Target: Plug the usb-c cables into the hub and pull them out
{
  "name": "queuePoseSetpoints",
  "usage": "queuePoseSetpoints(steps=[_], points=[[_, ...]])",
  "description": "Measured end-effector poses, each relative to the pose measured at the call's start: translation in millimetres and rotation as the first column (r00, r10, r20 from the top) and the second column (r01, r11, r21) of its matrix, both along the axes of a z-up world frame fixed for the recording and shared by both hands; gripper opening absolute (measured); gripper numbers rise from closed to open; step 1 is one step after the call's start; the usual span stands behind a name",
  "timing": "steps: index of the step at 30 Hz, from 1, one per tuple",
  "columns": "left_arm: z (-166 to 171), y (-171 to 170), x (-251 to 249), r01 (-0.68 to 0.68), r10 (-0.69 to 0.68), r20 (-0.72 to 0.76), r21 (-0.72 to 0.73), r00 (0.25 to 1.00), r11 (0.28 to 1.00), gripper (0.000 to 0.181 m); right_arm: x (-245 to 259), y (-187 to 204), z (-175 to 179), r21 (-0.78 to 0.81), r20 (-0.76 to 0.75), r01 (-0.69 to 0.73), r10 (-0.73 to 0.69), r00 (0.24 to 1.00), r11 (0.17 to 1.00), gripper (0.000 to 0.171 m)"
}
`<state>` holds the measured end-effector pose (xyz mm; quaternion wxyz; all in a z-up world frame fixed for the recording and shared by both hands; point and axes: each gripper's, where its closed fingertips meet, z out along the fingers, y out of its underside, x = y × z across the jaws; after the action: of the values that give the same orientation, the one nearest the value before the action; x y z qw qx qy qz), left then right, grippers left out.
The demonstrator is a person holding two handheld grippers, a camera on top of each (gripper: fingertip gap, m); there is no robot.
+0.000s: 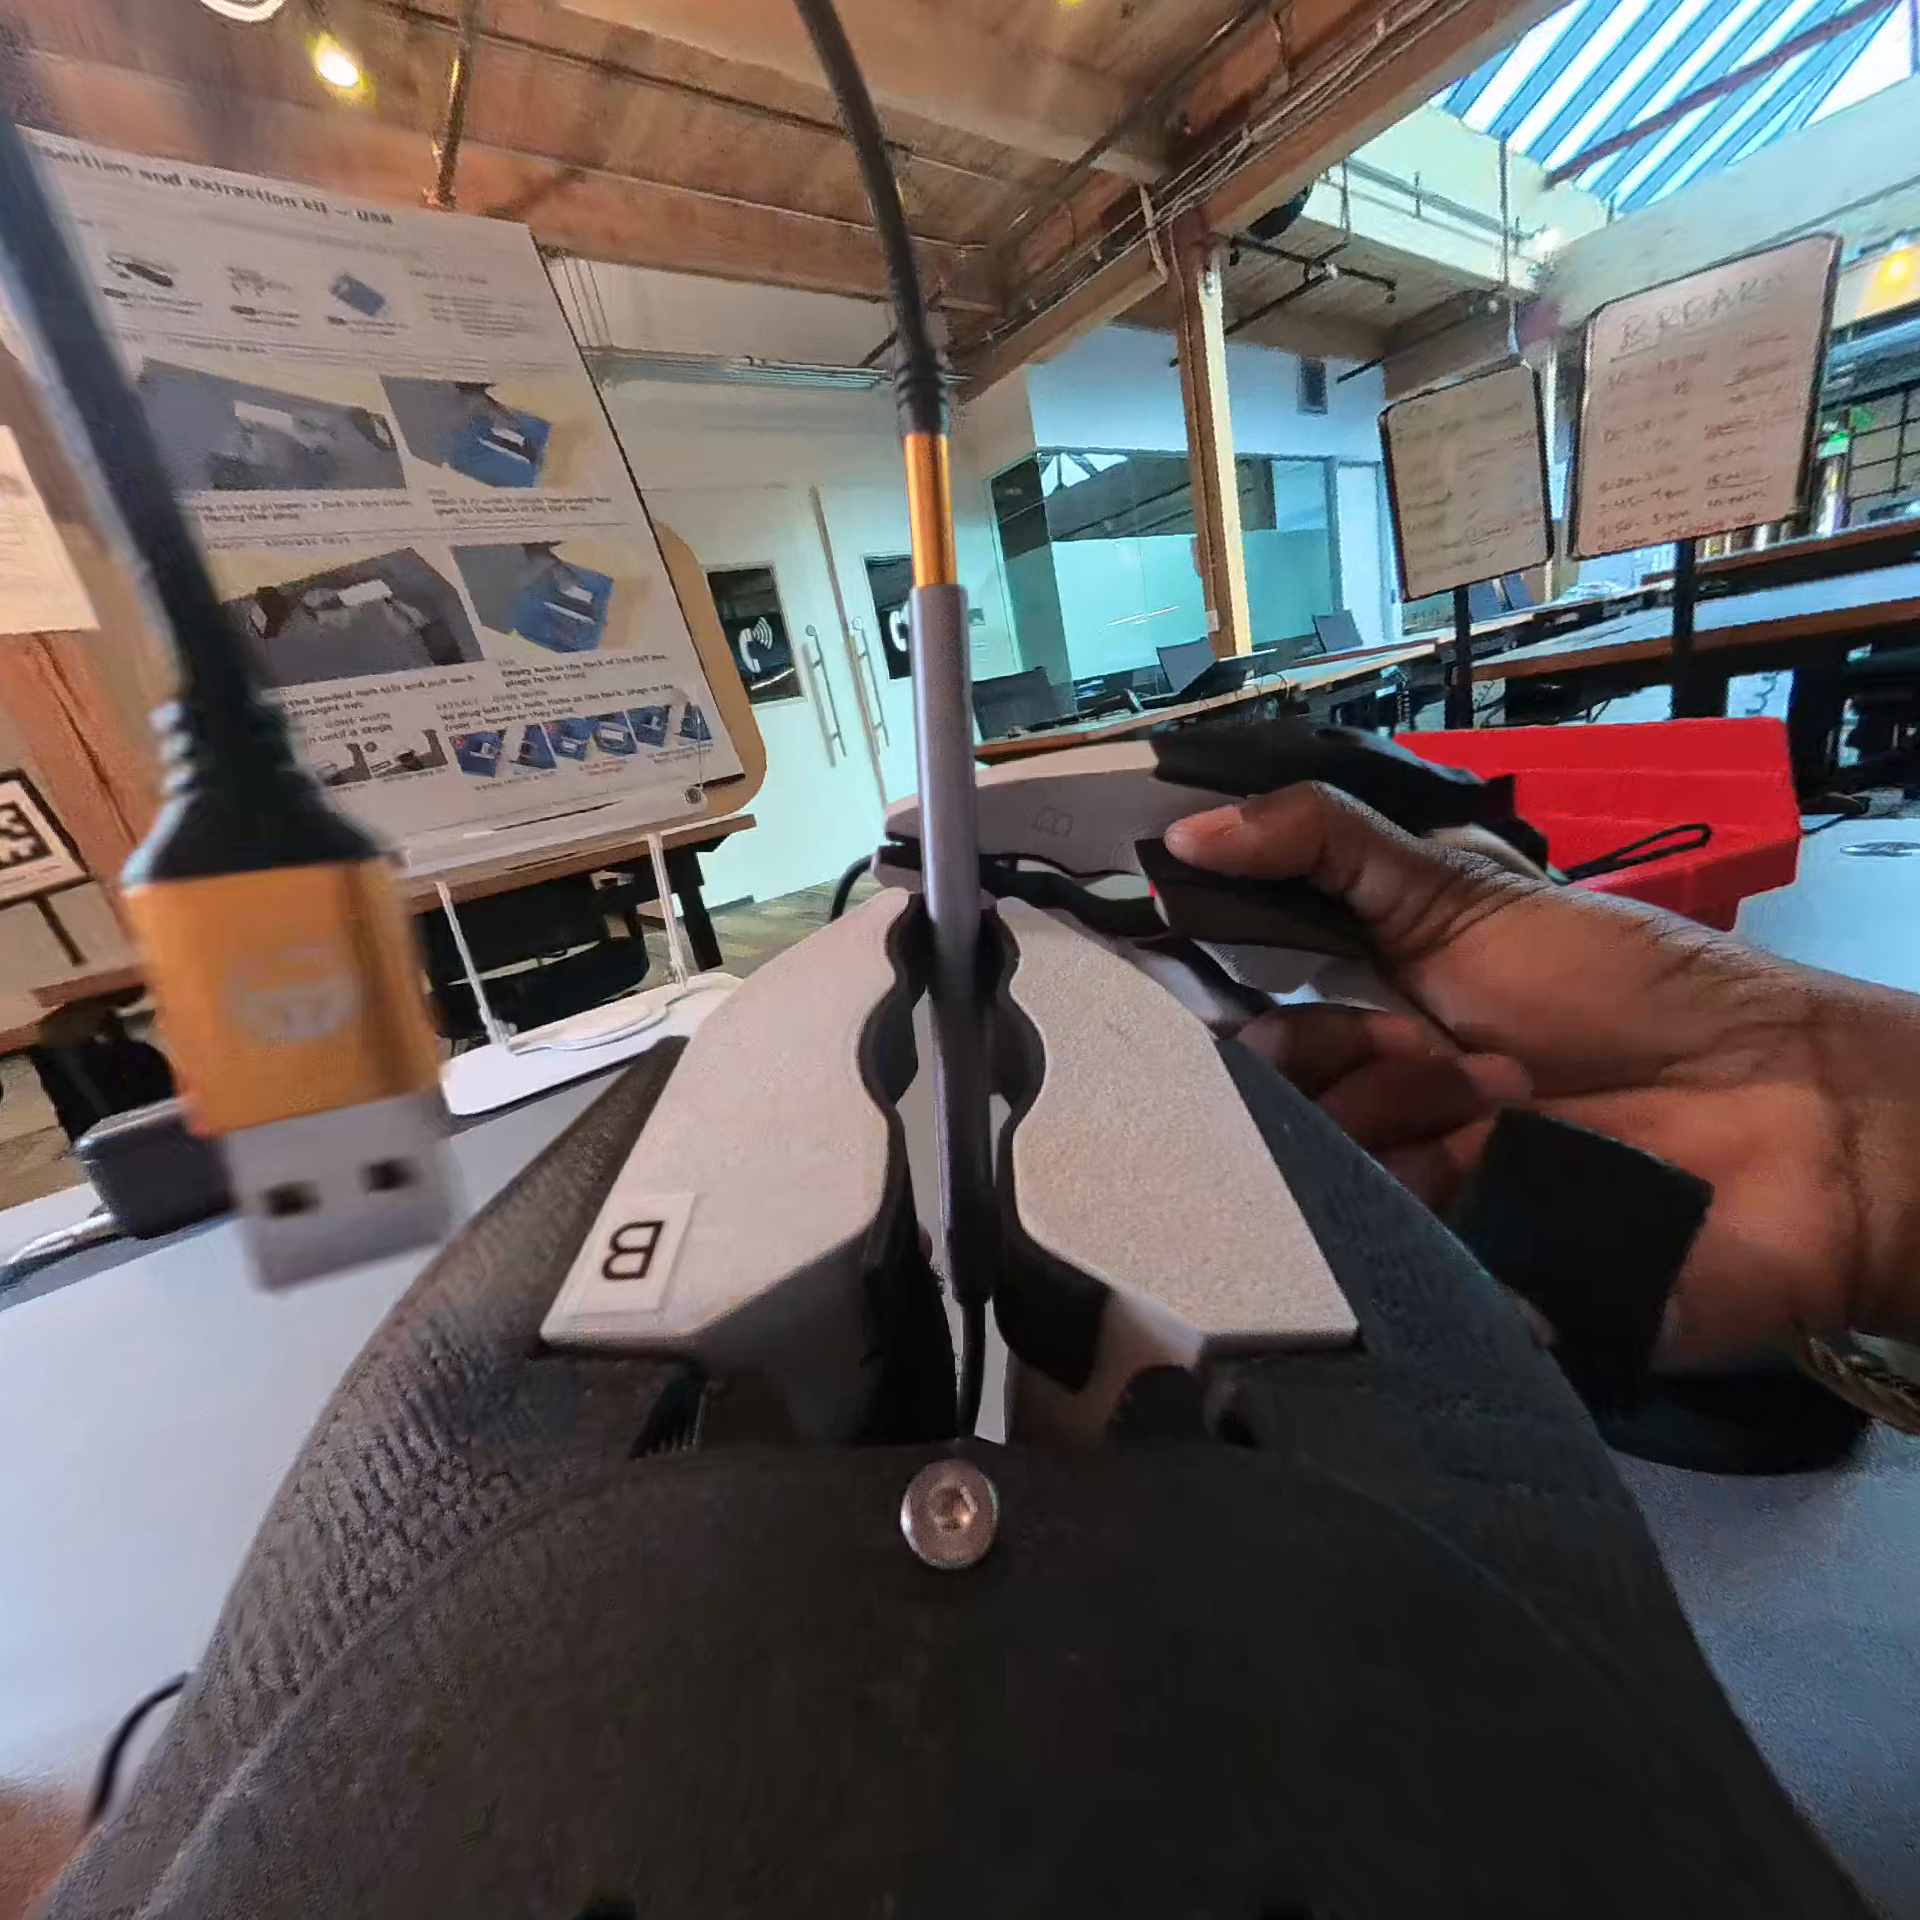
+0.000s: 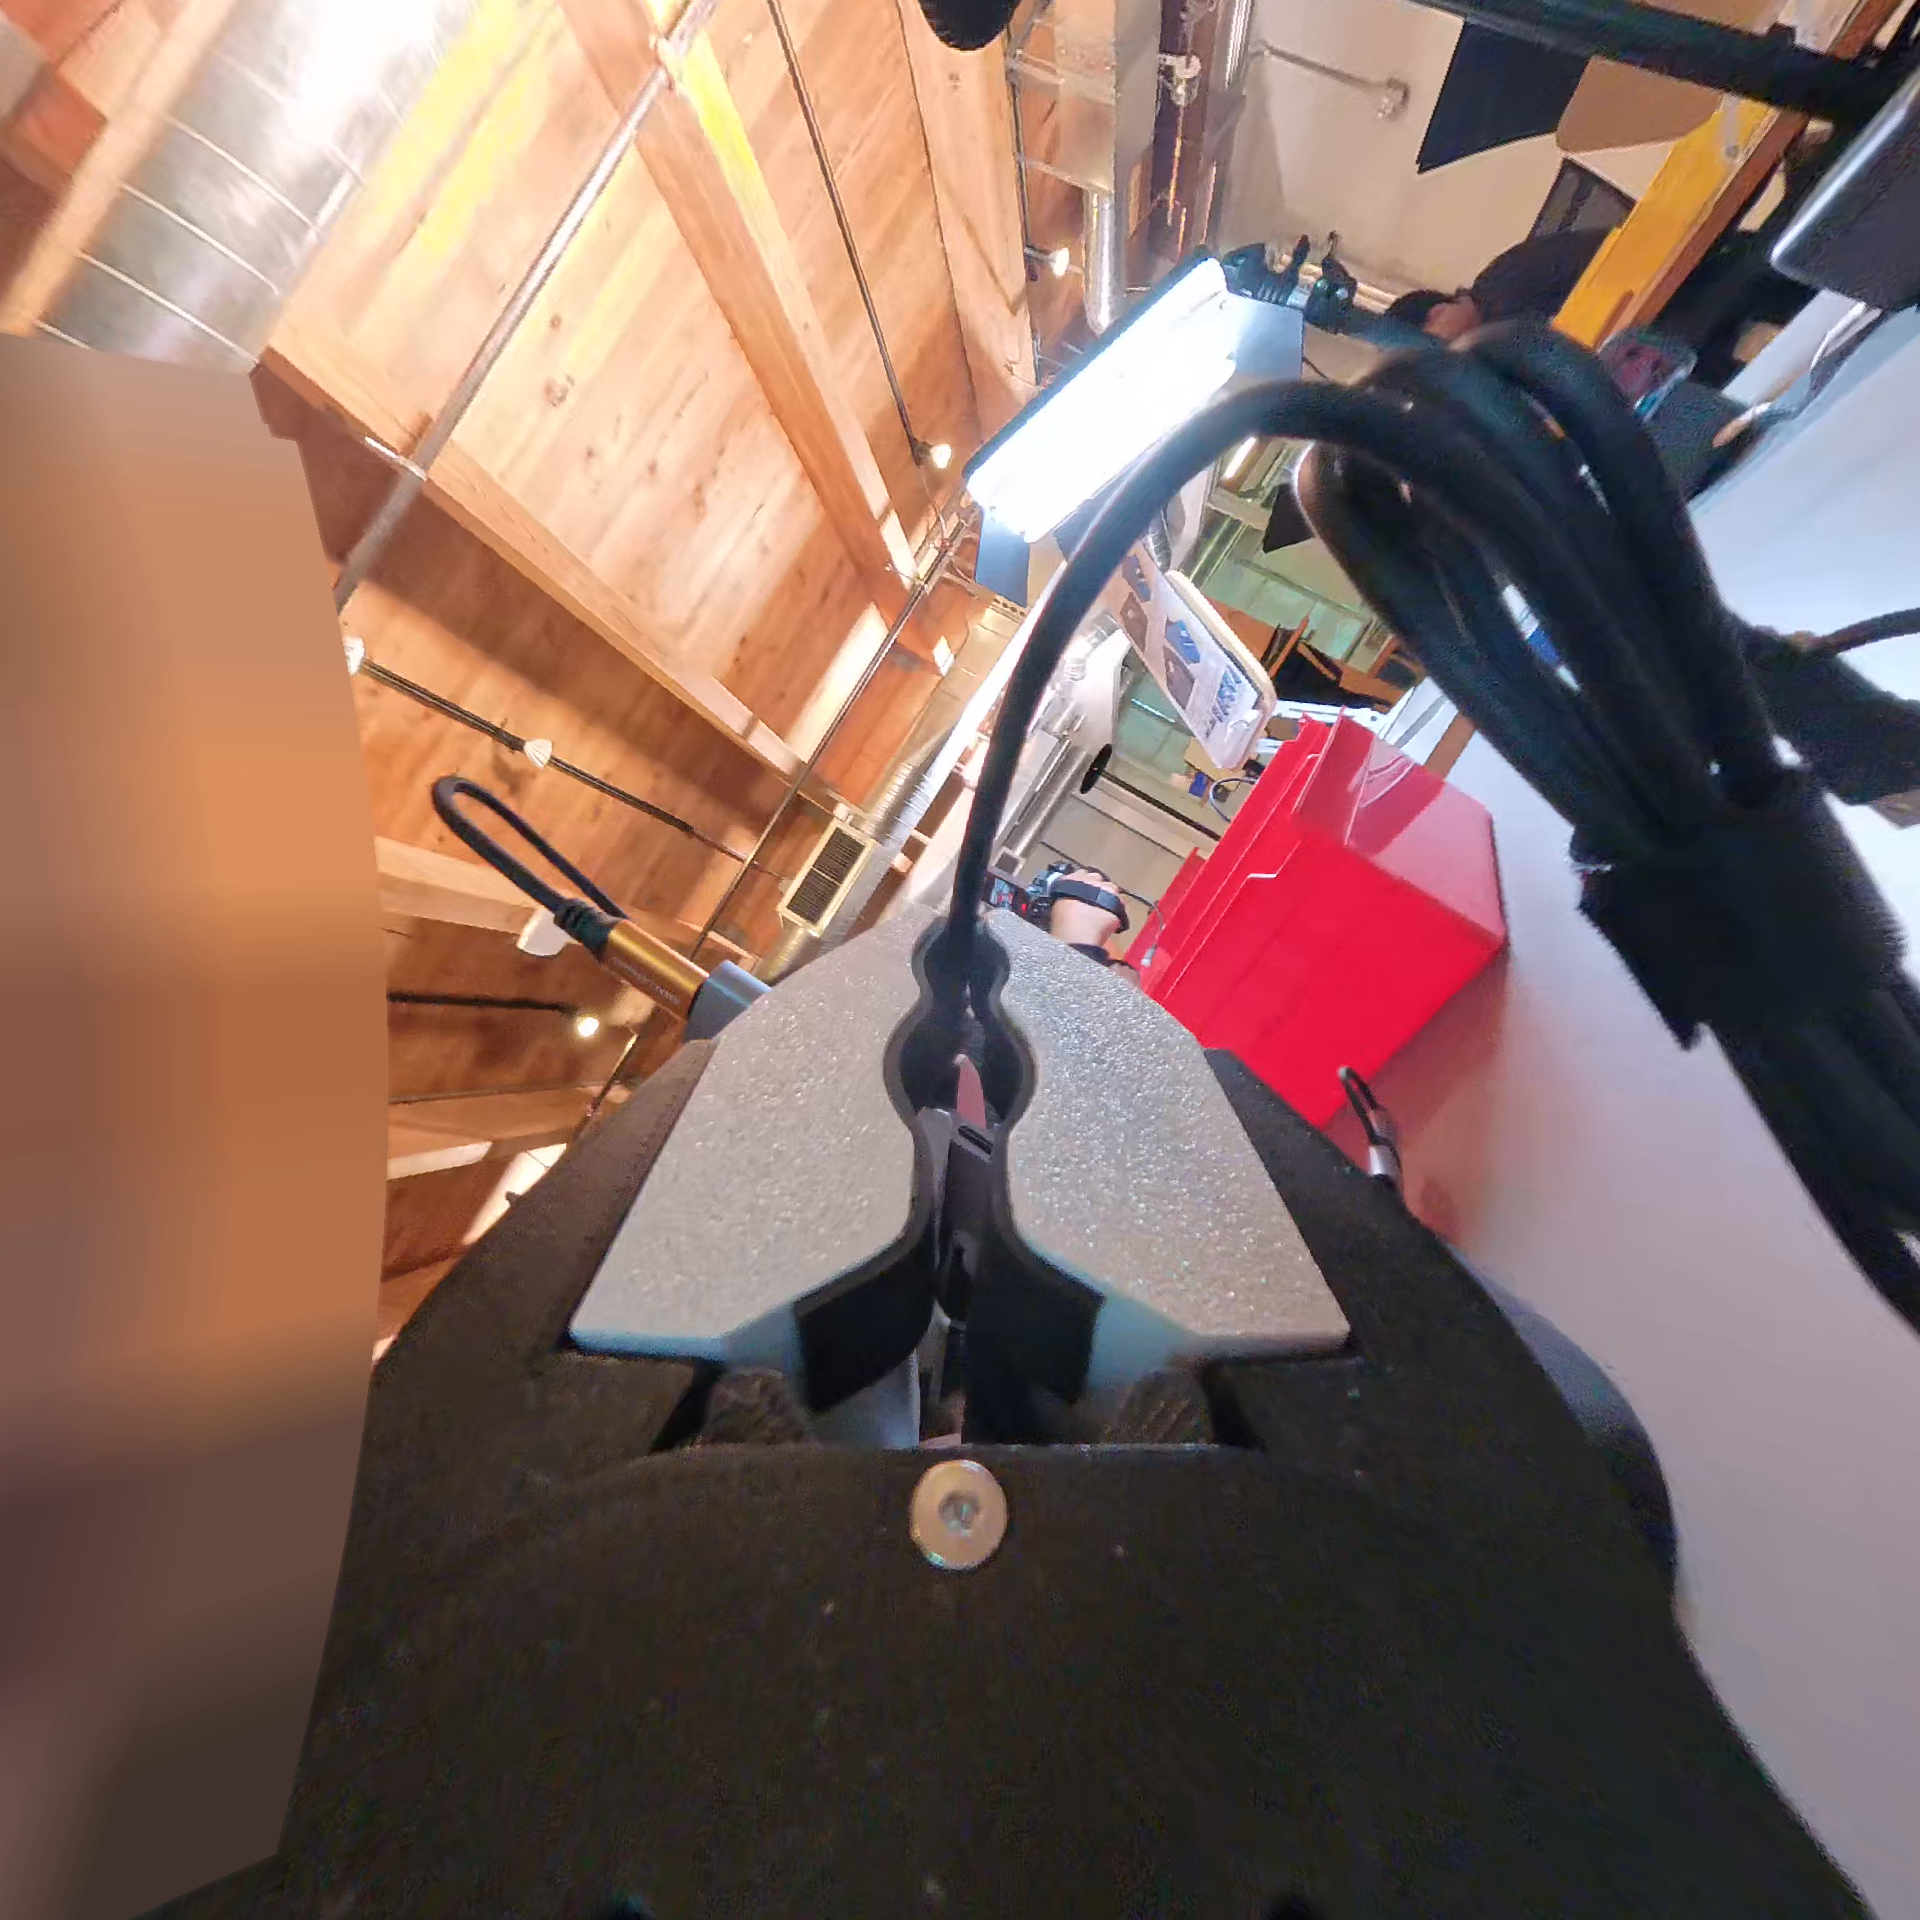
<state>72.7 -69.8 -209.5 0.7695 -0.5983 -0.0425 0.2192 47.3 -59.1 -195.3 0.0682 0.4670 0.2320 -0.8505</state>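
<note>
Grey fingers [image 1: 951,1039] of the left gripper clench a slim grey hub [image 1: 943,748] standing on edge, with an orange-collared black cable [image 1: 928,488] plugged into its 12 o'clock end. At 9 o'clock an orange USB-A plug [image 1: 296,1049] dangles loose. At 3 o'clock a hand [image 1: 1621,1049] holds the right gripper over the white counter [image 1: 135,1475]. The right gripper [image 2: 961,997] pinches a black cable [image 2: 997,707] running to a strapped bundle [image 2: 1621,644]; a red bin [image 2: 1340,914] sits at 2 o'clock.

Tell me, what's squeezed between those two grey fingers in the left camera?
In the left wrist view, a slim grey hub seen edge-on sits pinched between the fingers, with an orange-collared black cable plugged into its top.
</note>
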Motion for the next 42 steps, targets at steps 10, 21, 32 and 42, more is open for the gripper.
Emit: queuePoseSetpoints(steps=[10, 21, 32, 42], points=[[6, -16, -13, 0.339, -0.447, 0.407, 0.312, 0.797, 0.888, 0.009, 22, -10, -5, 0.347, -0.090, -0.187, 0.232, 0.969, 0.919, 0.014], [-17, 8, -11, 0.450, -0.472, 0.583, 0.195, 0.662, 0.872, 0.010, 30, 10, -33, 0.715, -0.560, 0.594, 0.207, 0.802, -0.368, 0.031], [-26, 16, -8, 0.482, -0.454, 0.623, 0.137, 0.637, 0.865, 0.010, 7, 0, -41, 0.631, -0.510, 0.579, 0.286, 0.811, -0.517, 0.013], [-30, 20, 3, 0.566, -0.492, 0.637, 0.105, 0.593, 0.818, 0.009, 13, 7, -48, 0.638, -0.449, 0.525, 0.281, 0.848, -0.563, 0.013]])
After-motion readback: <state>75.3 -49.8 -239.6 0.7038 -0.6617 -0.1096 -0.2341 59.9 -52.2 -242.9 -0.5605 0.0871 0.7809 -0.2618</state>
